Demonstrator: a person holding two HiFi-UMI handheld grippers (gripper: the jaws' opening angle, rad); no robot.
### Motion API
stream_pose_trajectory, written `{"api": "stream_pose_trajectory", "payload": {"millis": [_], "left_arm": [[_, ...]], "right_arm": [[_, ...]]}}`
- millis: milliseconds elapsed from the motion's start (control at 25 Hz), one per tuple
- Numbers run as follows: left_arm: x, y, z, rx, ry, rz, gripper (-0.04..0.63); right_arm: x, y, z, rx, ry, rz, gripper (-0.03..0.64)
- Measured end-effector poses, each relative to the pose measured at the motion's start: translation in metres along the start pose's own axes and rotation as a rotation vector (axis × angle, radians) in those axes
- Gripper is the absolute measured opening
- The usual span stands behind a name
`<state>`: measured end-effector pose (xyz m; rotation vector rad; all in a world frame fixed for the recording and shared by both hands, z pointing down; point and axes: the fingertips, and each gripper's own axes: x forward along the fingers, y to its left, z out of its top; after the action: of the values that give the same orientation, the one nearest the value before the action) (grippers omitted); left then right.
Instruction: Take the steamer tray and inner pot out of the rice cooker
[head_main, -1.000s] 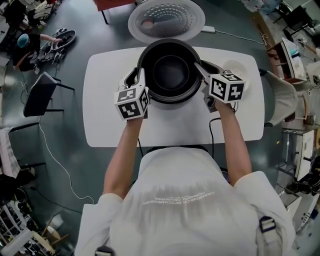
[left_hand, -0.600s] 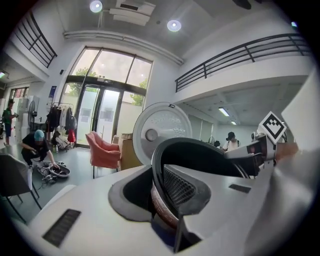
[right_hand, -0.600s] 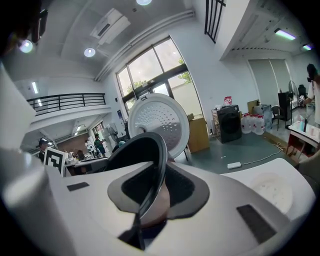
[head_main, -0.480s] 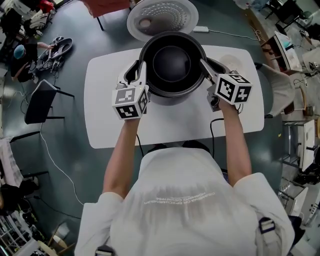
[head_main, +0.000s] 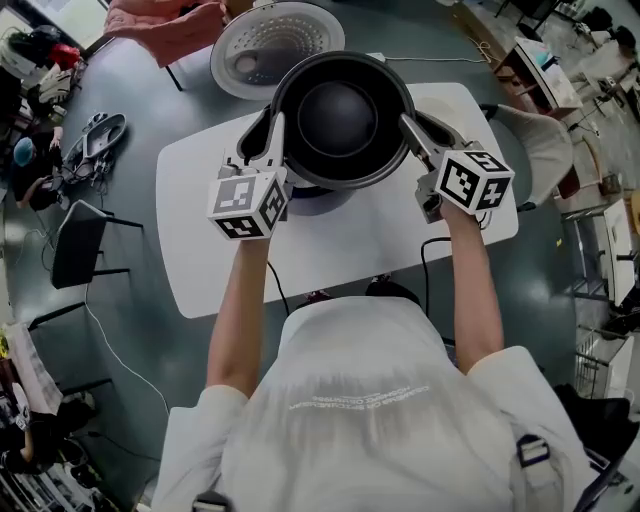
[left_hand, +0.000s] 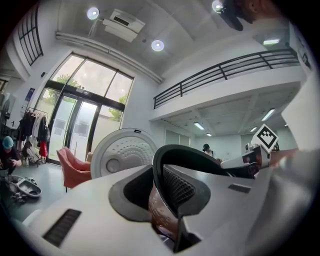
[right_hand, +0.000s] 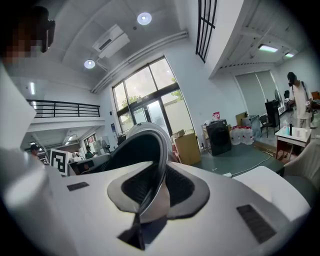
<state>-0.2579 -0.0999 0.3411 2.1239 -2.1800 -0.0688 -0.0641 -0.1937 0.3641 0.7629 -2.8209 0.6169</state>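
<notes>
The dark inner pot hangs above the white table, gripped at its rim from both sides. My left gripper is shut on the left rim, and its pads pinch the pot wall in the left gripper view. My right gripper is shut on the right rim, with the thin metal edge between its pads. Part of the rice cooker body shows under the pot. Its open round lid stands behind. I see no steamer tray.
A black cable runs off the table's near edge. On the floor stand a dark chair at the left and a pink chair at the back left. Desks and clutter line the right side.
Both grippers have risen together with the inner pot held between them. The pot now looks larger and nearer, well above the cooker.
</notes>
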Motion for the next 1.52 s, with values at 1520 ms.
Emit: {"api": "stream_pose_trajectory", "payload": {"millis": [1520], "left_arm": [[0.146,-0.313,-0.205,-0.203,0.404,-0.379,0.063]], "right_arm": [[-0.233,-0.291,-0.142,0.375,0.054,-0.406,0.084]]}}
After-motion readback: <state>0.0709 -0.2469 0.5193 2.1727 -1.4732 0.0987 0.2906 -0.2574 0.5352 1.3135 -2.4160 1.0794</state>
